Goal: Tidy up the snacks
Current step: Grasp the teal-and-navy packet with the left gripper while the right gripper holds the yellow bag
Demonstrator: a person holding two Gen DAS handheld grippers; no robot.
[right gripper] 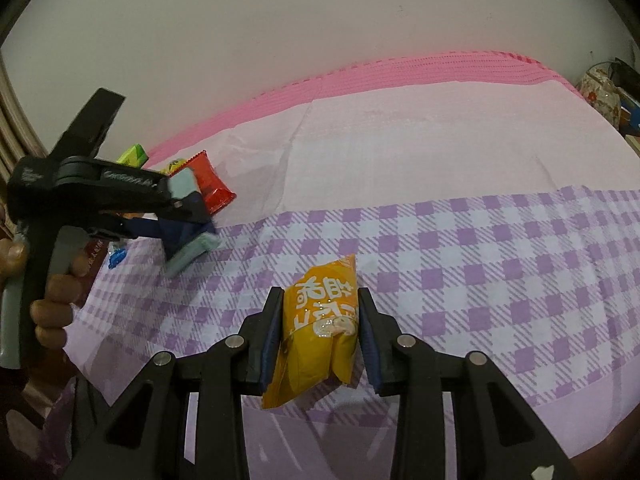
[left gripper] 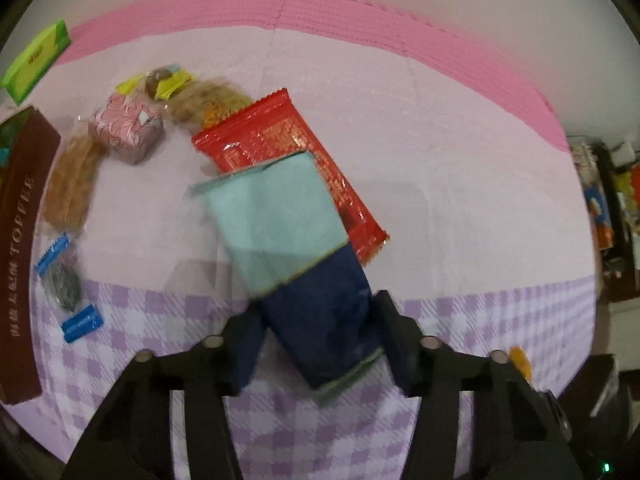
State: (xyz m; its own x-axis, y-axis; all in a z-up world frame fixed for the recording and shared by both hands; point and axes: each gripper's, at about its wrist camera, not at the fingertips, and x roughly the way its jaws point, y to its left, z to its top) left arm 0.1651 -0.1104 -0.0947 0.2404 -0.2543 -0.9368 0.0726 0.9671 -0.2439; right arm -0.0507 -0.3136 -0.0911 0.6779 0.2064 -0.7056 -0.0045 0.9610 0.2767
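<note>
My left gripper [left gripper: 320, 320] is shut on a mint-and-navy snack packet [left gripper: 296, 248] and holds it tilted above the table; it also shows in the right wrist view [right gripper: 188, 216]. Behind it lies a red foil packet [left gripper: 288, 160]. My right gripper [right gripper: 320, 308] is shut on an orange snack packet [right gripper: 320, 328] with white characters, held just over the purple checked cloth [right gripper: 480, 260].
At the left lie a pink wrapped cake [left gripper: 126, 128], brown cracker packets [left gripper: 70, 184], blue-ended candies [left gripper: 66, 280], a brown toffee box [left gripper: 20, 248] and a green box [left gripper: 34, 60]. Cluttered shelves [left gripper: 604, 208] stand past the table's right edge.
</note>
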